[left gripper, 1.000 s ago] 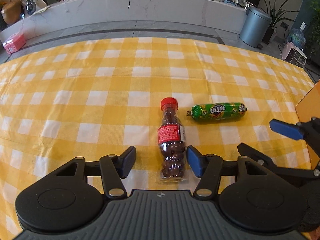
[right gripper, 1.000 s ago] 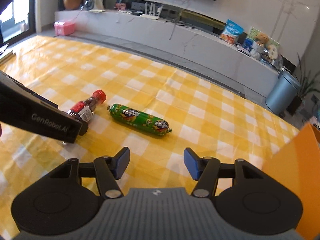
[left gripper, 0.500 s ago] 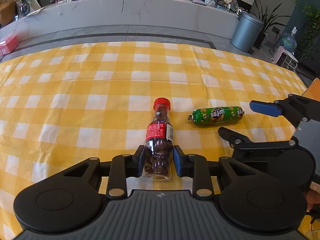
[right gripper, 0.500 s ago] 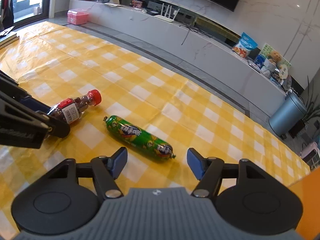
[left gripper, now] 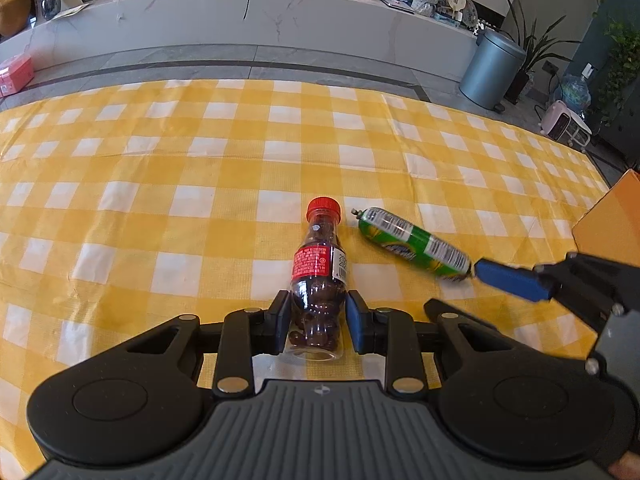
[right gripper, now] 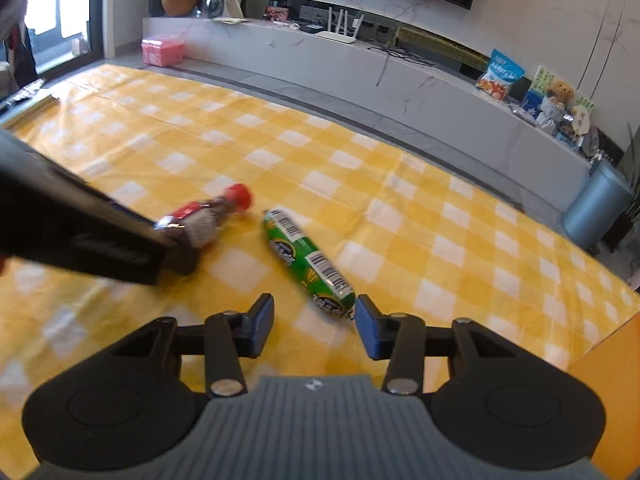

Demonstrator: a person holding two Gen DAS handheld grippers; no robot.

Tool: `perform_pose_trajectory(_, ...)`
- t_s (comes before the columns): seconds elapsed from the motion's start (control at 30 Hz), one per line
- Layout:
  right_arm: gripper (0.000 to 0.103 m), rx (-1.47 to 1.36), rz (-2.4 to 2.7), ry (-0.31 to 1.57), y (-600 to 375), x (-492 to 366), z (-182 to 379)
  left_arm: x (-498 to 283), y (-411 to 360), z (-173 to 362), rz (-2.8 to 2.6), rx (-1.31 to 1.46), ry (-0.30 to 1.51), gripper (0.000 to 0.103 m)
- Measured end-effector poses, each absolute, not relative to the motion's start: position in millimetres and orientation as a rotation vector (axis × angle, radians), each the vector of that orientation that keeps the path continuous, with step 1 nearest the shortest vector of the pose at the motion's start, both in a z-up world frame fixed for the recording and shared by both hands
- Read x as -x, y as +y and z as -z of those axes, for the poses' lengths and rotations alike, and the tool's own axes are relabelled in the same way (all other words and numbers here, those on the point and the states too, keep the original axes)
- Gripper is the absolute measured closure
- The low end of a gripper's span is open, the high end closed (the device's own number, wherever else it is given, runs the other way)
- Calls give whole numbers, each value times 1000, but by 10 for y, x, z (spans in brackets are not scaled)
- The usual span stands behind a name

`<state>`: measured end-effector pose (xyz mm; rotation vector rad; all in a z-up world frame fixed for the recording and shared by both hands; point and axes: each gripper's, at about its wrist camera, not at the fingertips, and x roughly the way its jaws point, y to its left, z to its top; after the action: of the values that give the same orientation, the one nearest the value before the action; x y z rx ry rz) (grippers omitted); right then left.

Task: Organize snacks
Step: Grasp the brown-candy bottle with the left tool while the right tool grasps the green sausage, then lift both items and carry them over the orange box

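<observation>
A small clear bottle [left gripper: 318,276] with a red cap and red label, full of brown candies, lies on the yellow checked tablecloth [left gripper: 160,184]. My left gripper [left gripper: 318,322] is shut on its base. A green sausage-shaped snack [left gripper: 412,245] lies just right of the bottle, turned diagonally. My right gripper [right gripper: 314,326] is open, its fingers either side of the snack's near end [right gripper: 334,304], the right finger touching it. The bottle [right gripper: 208,216] shows blurred in the right wrist view, behind the left gripper's body.
An orange box [left gripper: 616,220] stands at the table's right edge; it also shows in the right wrist view [right gripper: 608,400]. Beyond the table are a grey floor, a long white marble counter [left gripper: 240,20] and a grey bin [left gripper: 490,68].
My left gripper closed on the bottle's base. My right gripper moved forward to the green snack, which has turned from lying crosswise to diagonal.
</observation>
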<state>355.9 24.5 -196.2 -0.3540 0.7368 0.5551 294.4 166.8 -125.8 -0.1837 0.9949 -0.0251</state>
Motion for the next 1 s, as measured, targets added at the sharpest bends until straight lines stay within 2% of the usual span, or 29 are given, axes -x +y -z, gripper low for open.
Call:
perform_pose_trajectory(0.2, 66, 404, -552, 632, 325, -3458, 1896, -2959, 1664, 1279, 27, 176, 985, 70)
perform_pose_trajectory(0.47, 65, 348, -618, 705, 410, -3673, 1995, -2962, 1677, 1284, 31, 192, 983, 70)
perform_pose_trajectory(0.7, 78, 286, -607, 733, 457, -3658, 2012, -2963, 1699, 1301, 30, 210, 970, 68)
perform_pose_trajectory(0.83, 82, 225, -543, 784, 394, -3614, 2016, -2947, 1692, 1311, 32, 218, 957, 57)
perform_pose_trajectory(0.97, 82, 73, -479, 827, 229, -3529, 2019, -2943, 1656, 1315, 35, 198, 947, 57)
perform_pose_trajectory(1.0, 82, 47, -470, 829, 205, -3501, 2024, -2940, 1637, 1315, 33, 185, 945, 61)
